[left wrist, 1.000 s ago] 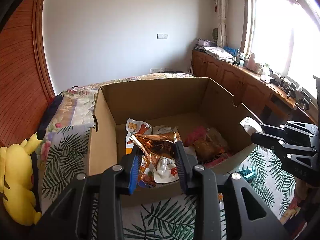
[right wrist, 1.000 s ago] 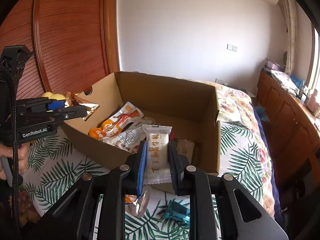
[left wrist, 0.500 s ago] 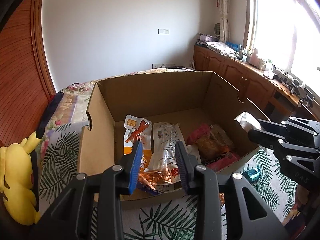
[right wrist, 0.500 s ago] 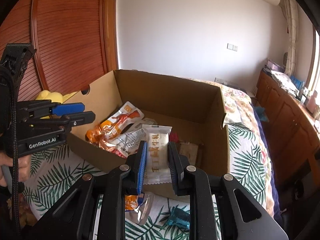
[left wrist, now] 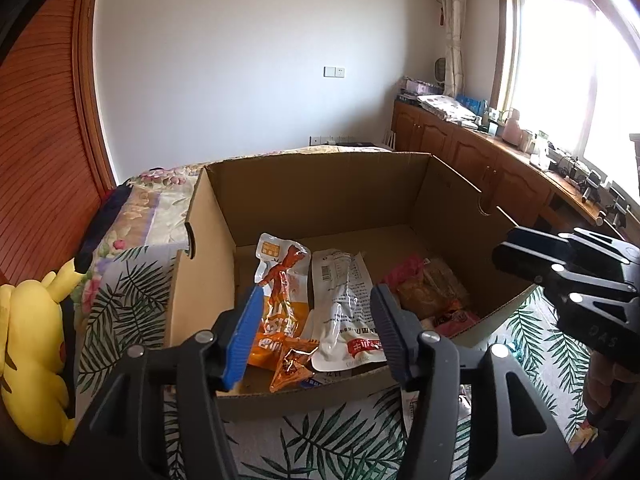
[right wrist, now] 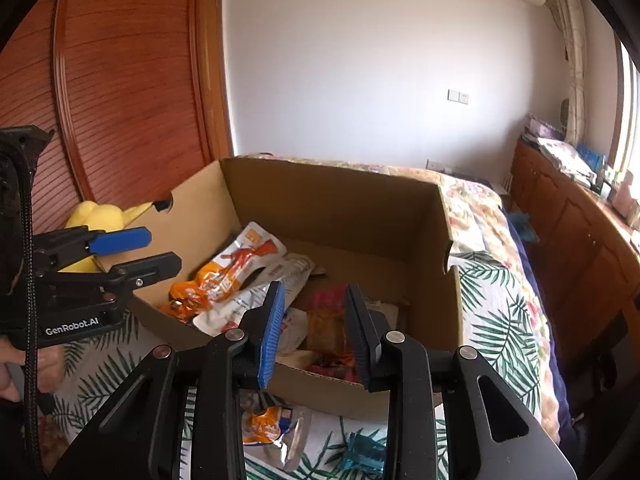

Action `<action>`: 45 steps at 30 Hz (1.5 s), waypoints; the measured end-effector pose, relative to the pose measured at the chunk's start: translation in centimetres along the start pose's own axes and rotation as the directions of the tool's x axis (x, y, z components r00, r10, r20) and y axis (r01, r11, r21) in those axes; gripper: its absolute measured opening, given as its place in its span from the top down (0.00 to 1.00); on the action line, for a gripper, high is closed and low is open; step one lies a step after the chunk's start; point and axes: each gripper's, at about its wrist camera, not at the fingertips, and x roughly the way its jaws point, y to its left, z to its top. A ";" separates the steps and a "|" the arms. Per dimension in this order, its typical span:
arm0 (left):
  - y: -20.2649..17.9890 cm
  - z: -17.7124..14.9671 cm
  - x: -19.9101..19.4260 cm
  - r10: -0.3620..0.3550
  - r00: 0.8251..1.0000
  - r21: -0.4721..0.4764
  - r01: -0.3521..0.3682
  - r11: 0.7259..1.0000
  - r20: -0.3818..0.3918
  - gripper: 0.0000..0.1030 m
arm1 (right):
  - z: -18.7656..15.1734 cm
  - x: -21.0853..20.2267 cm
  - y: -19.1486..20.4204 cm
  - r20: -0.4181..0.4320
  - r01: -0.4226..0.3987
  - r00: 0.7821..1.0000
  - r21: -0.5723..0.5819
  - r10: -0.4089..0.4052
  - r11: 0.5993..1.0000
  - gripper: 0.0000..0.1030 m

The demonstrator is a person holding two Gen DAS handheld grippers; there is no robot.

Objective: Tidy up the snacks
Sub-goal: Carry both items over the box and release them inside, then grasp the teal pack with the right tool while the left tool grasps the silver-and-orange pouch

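Observation:
An open cardboard box (left wrist: 208, 264) stands on a leaf-print bed cover and holds several snack packets: an orange pouch (left wrist: 280, 300), a white pouch (left wrist: 344, 300), a small orange foil packet (left wrist: 290, 366) and red and brown packets (left wrist: 424, 292). My left gripper (left wrist: 316, 328) is open and empty over the box's near edge. My right gripper (right wrist: 314, 320) is open and empty over the box's near right corner (right wrist: 348, 394). An orange packet (right wrist: 264, 426) and a blue wrapper (right wrist: 362, 452) lie on the cover in front of the box.
A yellow plush toy (left wrist: 32, 344) lies left of the box. A wooden wardrobe (right wrist: 120, 92) stands behind it. Wooden cabinets (left wrist: 500, 168) with clutter run under the window on the right. The right gripper shows at the right edge of the left wrist view (left wrist: 572, 280).
My left gripper opened and dropped the foil packet into the box. My right gripper then opened and released the white bar; it is no longer between the fingers.

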 end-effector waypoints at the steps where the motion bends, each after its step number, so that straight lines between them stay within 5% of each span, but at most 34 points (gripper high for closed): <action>1: 0.0 -0.1 -0.2 -0.004 1.000 -0.003 0.004 1.000 0.006 0.43 | 0.0 -0.3 0.1 0.009 0.000 1.000 -0.003 0.000 1.000 0.71; 4: 0.0 -0.4 -1.0 -0.016 0.999 -0.003 0.016 1.000 0.037 0.31 | -0.3 -1.2 0.2 0.021 -0.008 1.000 -0.010 0.008 1.000 0.71; 12: -0.7 -1.0 -2.3 0.009 0.995 0.016 -0.011 1.000 0.094 0.23 | -1.7 -3.0 -0.3 0.040 -0.008 0.999 -0.003 0.008 1.000 0.62; 20: -1.3 -2.1 -3.2 0.004 0.994 0.040 -0.008 0.999 0.109 0.19 | -3.3 -4.4 -0.5 0.074 0.059 0.996 -0.033 -0.057 0.998 0.24; 33: -3.5 -5.0 -6.9 -0.022 0.987 0.070 0.011 0.998 0.160 0.19 | -8.6 -5.2 -3.0 0.022 0.076 0.997 0.007 -0.076 0.997 0.23; 45: -5.8 -7.9 -4.7 -0.091 0.993 0.064 0.086 0.994 0.071 0.19 | -11.2 -1.6 -4.5 -0.091 0.078 0.993 0.058 -0.072 0.995 0.23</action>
